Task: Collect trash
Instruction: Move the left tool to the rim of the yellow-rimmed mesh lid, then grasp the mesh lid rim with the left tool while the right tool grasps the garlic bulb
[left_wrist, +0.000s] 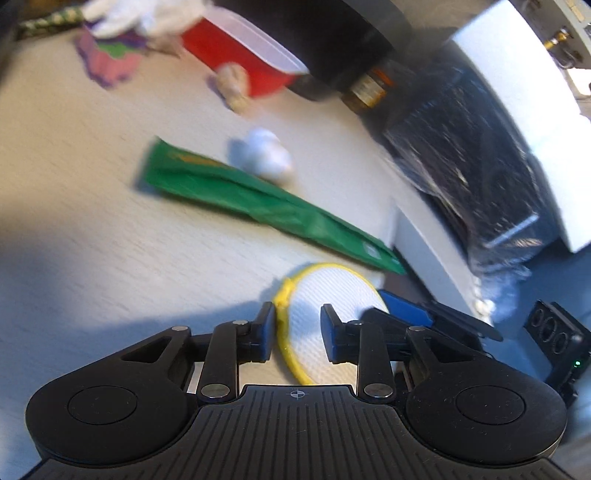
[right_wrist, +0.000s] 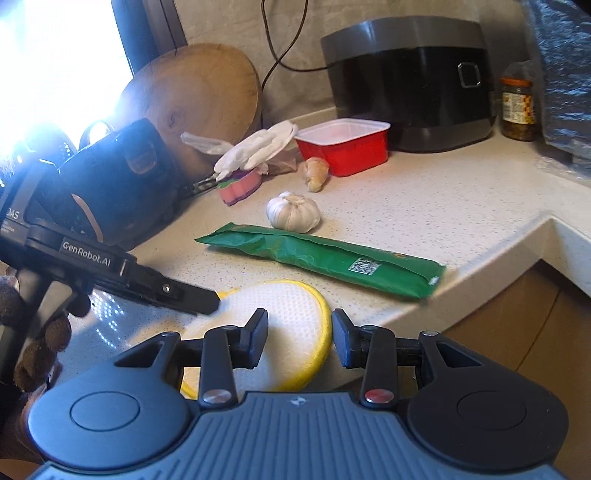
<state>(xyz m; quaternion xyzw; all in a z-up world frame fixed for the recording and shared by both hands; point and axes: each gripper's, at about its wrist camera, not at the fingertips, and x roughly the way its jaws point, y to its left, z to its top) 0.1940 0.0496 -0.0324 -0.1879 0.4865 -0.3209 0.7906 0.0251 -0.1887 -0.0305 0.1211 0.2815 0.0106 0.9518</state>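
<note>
A round white mesh disc with a yellow rim (left_wrist: 332, 291) (right_wrist: 284, 302) lies flat near the counter's front edge. My left gripper (left_wrist: 297, 332) stands open over its left rim, one pad outside the rim and one above the mesh. My right gripper (right_wrist: 299, 338) is open over the opposite rim, in the same way. Each tool shows in the other's view: the left gripper (right_wrist: 207, 301) at the disc's far side, and a blue pad of the right one. A long green wrapper (left_wrist: 258, 199) (right_wrist: 325, 258) lies just beyond the disc. A black plastic bag (left_wrist: 461, 166) hangs at the right.
Behind the wrapper sit a garlic bulb (right_wrist: 293, 212), a piece of ginger (right_wrist: 316, 170), a red tub (right_wrist: 343, 147), a white glove on a sponge (right_wrist: 240, 186), a black cooker (right_wrist: 406, 81), a jar (right_wrist: 517, 107) and a wooden board (right_wrist: 195, 96). The counter edge (right_wrist: 480, 280) runs close on the right.
</note>
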